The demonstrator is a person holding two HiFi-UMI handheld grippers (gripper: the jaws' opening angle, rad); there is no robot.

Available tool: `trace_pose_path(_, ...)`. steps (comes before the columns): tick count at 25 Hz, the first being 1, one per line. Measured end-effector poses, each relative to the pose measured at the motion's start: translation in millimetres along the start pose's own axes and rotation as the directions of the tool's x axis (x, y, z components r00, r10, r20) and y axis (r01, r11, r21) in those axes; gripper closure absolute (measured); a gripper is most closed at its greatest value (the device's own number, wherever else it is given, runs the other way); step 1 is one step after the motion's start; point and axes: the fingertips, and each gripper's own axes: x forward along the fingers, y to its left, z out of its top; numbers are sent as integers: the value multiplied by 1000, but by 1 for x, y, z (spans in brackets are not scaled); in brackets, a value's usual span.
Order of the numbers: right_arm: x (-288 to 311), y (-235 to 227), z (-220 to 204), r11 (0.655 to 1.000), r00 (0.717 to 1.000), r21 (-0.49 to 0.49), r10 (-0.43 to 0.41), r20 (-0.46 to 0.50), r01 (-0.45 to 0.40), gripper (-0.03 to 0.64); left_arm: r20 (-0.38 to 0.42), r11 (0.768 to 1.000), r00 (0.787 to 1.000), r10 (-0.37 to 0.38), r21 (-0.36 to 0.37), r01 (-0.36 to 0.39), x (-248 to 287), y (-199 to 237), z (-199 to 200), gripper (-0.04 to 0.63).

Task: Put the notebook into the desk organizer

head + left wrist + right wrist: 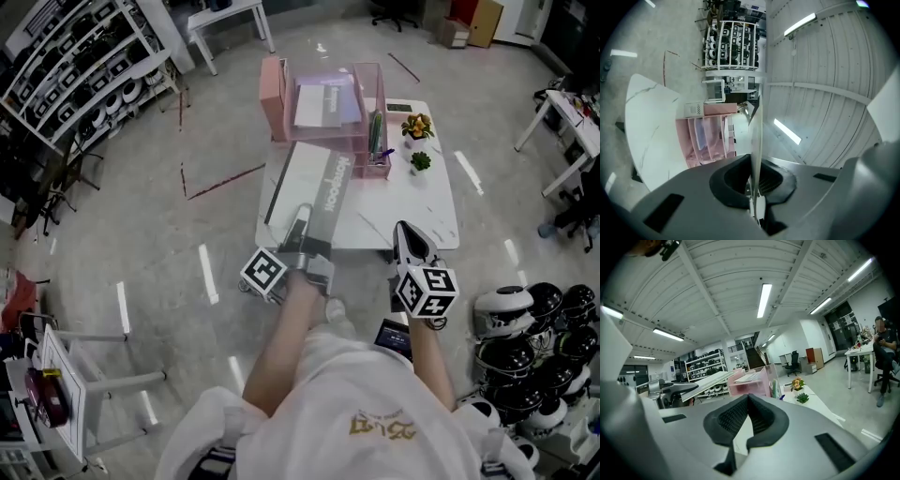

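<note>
A large grey notebook (317,187) hangs tilted over the near left part of the white table (412,211), with my left gripper (300,220) shut on its near edge. In the left gripper view the notebook (756,136) shows edge-on, pinched between the jaws of the left gripper (755,164). The pink desk organizer (323,103) stands at the table's far edge, with papers in its trays; it also shows as the organizer (708,136) and the organizer (751,380). My right gripper (405,230) hovers at the table's near right edge, shut and empty; in its own view the right gripper (748,397) has its pads together.
A pen cup (378,150) and two small potted plants (416,126) stand right of the organizer. Shelving with helmets (84,66) lines the far left. More helmets (525,328) sit on the floor at the right. A white cart (75,375) is near left. A seated person (882,352) is at far right.
</note>
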Motion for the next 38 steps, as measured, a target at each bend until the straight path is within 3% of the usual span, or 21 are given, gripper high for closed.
trace_pose_path(10, 115, -22, 24, 1000, 1000, 6, 7, -20, -7, 605, -37, 996, 998, 59, 74, -56, 110, 41, 49, 572)
trace_pose_path(19, 155, -46, 33, 1000, 999, 24, -16, -34, 17, 604, -64, 991, 996, 67, 122, -59, 178, 55, 62, 572)
trace_pose_path(26, 188, -72, 40, 999, 998, 45, 28, -50, -25, 606, -34, 977, 990, 138, 167, -131, 214, 78, 62, 572)
trace_pose_path(38, 256, -124, 53, 986, 980, 65, 160, -117, -153, 606, 79, 919, 959, 274, 271, -285, 271, 104, 63, 568)
